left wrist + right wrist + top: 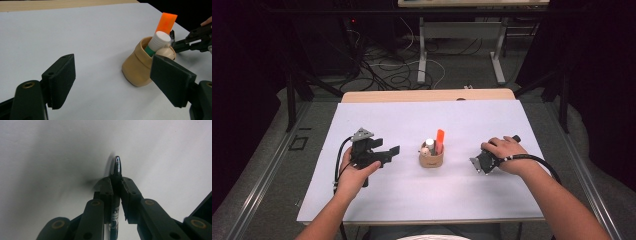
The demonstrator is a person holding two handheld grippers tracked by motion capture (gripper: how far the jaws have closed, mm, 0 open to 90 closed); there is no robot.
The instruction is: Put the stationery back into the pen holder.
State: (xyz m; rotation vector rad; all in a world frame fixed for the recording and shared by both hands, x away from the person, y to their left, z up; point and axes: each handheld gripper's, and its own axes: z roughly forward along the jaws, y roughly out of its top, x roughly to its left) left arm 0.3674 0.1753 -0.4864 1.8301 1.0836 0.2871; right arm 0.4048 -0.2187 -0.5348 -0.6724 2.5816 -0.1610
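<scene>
Pen (117,167) is getting pinched by the right hand-held gripper (117,185), probably heading for the cup (431,159); left hand-held gripper (112,80) is sitting spread, empty.

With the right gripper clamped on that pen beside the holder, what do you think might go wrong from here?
1. The right gripper pinches the slim dark pen in a narrow grip, so it may twist or slip when lifted.
2. The tan holder already holds an orange marker and a white-capped tube; dropping the pen in could jam or knock them.
3. The holder looks light, and the open left gripper isn't steadying it, so it might tip.
</scene>
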